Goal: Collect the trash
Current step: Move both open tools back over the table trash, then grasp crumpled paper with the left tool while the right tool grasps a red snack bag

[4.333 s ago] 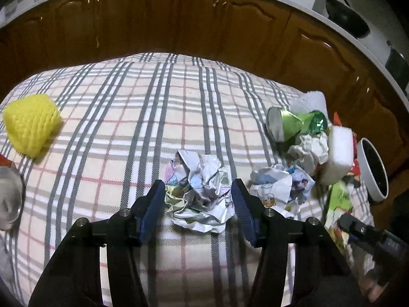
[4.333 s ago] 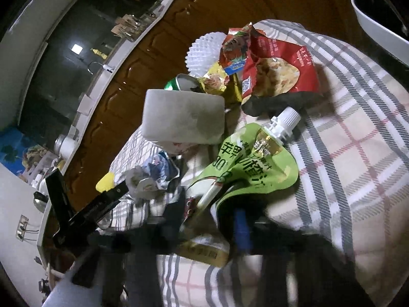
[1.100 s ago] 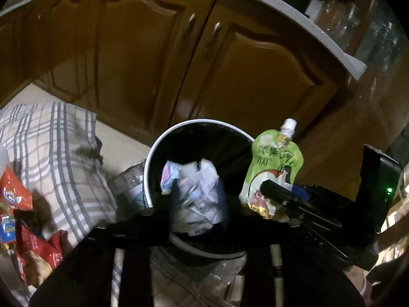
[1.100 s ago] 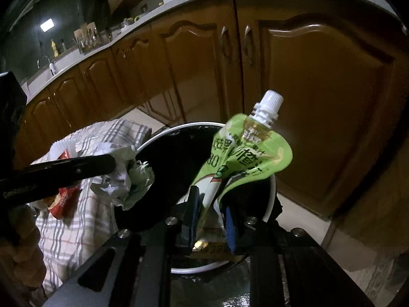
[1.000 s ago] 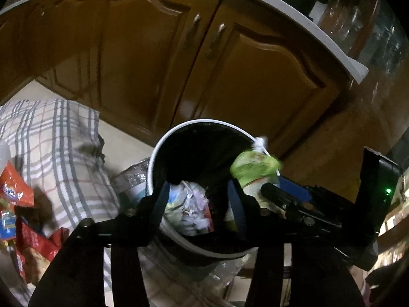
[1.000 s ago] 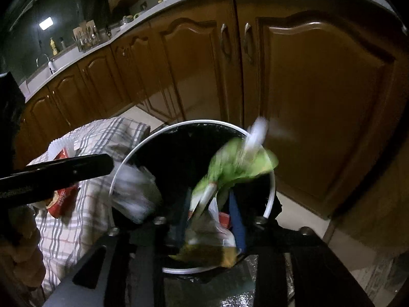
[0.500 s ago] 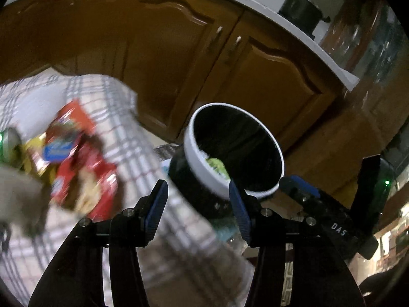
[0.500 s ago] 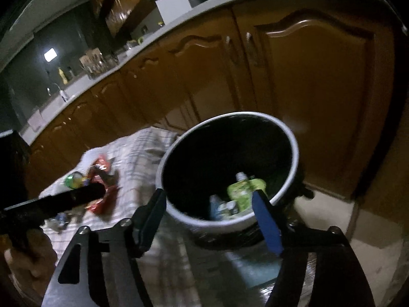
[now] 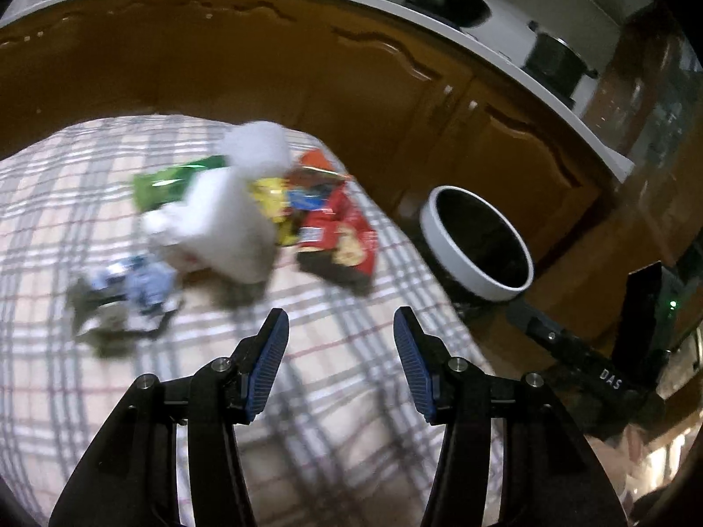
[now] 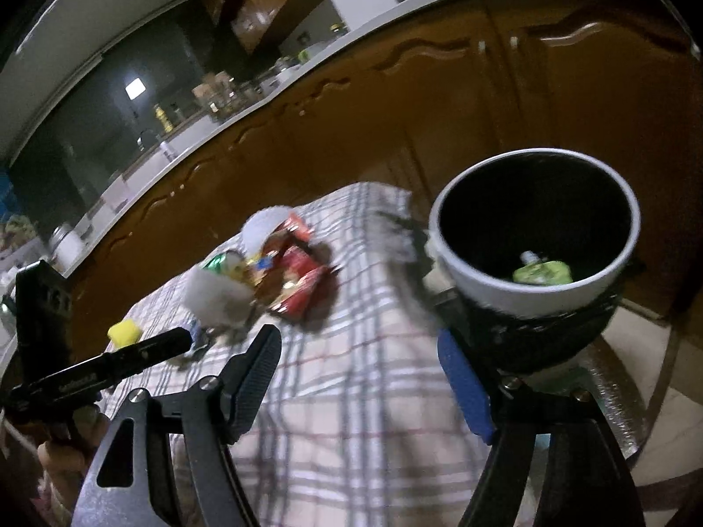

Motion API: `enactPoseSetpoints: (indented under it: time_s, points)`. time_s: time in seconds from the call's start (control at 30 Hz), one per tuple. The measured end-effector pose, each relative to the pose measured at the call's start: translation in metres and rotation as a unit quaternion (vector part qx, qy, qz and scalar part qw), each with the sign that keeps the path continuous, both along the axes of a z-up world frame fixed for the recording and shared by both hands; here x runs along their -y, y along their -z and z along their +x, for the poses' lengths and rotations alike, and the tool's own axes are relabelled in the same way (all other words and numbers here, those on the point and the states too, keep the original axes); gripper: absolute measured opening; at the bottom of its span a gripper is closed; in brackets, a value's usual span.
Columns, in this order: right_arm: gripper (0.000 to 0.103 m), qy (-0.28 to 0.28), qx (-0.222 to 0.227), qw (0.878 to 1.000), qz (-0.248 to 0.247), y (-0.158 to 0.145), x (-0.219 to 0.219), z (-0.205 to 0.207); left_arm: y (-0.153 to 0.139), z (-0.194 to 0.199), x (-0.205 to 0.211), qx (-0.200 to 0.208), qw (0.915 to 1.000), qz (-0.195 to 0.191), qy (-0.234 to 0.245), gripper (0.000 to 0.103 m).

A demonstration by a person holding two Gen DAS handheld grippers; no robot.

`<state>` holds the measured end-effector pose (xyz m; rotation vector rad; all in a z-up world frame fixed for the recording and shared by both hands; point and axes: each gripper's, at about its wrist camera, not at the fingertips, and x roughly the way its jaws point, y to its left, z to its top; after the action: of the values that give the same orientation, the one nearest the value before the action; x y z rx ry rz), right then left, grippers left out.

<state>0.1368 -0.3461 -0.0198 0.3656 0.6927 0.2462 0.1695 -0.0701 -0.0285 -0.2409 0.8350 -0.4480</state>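
Dropped since earlier, green pouch (image 10: 543, 273) lies in bin (image 10: 518, 294), beyond right hand-held gripper (image 10: 364, 377).

I see white-rimmed black bin (image 10: 527, 303) just beyond my right fingers, green pouch (image 10: 542, 272) lying inside; blurred wrapper heap (image 9: 246, 215) on plaid cloth, ahead-left of my left fingers

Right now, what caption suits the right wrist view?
Empty right gripper above checked tablecloth, green pouch already in the bin.

Both wrist views downward, sharing bin (image 9: 476, 243)
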Motion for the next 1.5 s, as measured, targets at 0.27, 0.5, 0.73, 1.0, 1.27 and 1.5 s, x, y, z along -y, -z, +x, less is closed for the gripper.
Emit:
enactPoseSetpoints:
  time_s: [0.27,0.5,0.73,1.0,1.27,1.5]
  points:
    - [0.076,-0.029,-0.009,1.0,-0.001,0.004,-0.035,0.005,0.0,-0.013,-0.045,0.005,0.9989,-0.004,-0.047,0.05]
    - [0.076,-0.038,-0.01,0.999,0.003,0.007,-0.052,0.007,0.005,-0.022,-0.073,0.006,0.997,-0.005,-0.077,0.05]
    - [0.076,-0.046,-0.015,0.999,0.013,0.011,-0.066,0.016,0.012,-0.015,-0.101,-0.002,0.9941,0.001,-0.109,0.05]
    - [0.076,-0.055,-0.025,0.998,0.016,0.015,-0.073,0.037,0.022,0.006,-0.117,-0.01,0.9917,0.023,-0.126,0.05]
    - [0.075,-0.044,-0.037,0.998,0.016,0.019,-0.071,0.06,0.035,0.025,-0.117,-0.024,0.9914,0.033,-0.124,0.05]
    - [0.067,-0.035,-0.057,0.997,0.027,0.027,-0.066,0.086,0.041,0.039,-0.116,-0.033,0.9921,0.033,-0.116,0.05]
